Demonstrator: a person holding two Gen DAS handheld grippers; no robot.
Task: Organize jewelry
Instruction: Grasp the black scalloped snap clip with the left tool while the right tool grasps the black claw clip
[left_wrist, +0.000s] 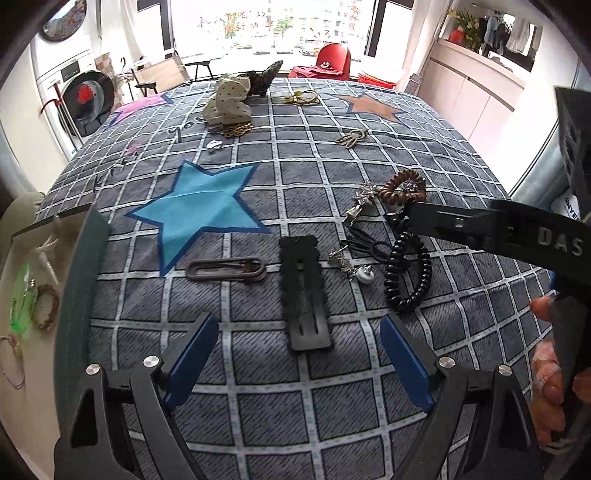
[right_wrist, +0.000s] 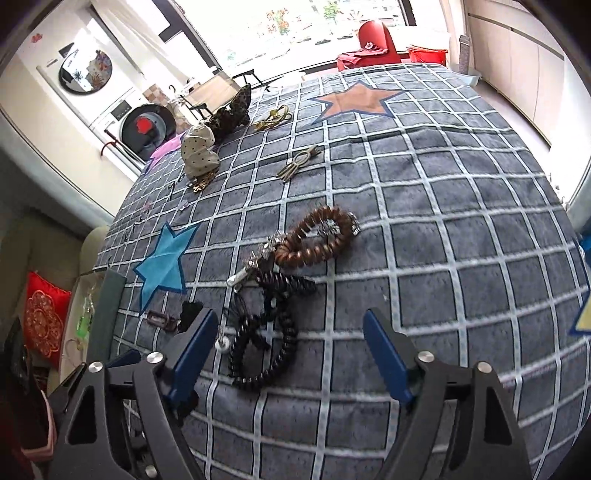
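Note:
My left gripper (left_wrist: 298, 320) hangs open above a black scalloped hair clip (left_wrist: 303, 288) lying lengthwise between its blue pads, untouched. A brown oblong clip (left_wrist: 226, 269) lies to its left. My right gripper (right_wrist: 290, 314) is open too, over a black spiral hair tie (right_wrist: 264, 350) that sits between the fingers, nearer the left one and apart from both. Past it lie a brown spiral hair tie (right_wrist: 317, 243) and a silver clip (right_wrist: 251, 266). In the left wrist view one right-gripper finger (left_wrist: 461, 225) reaches over the black spiral tie (left_wrist: 408, 277).
The checked cloth with stars (left_wrist: 258, 387) covers the table. At its far end lie a polka-dot fabric bow (left_wrist: 227, 103), a dark bow (left_wrist: 264, 79), gold pieces (left_wrist: 301, 98) and a bronze clip (left_wrist: 351, 136). A dark green board (left_wrist: 79, 277) stands at the left edge. A hand (left_wrist: 550, 387) grips the right tool.

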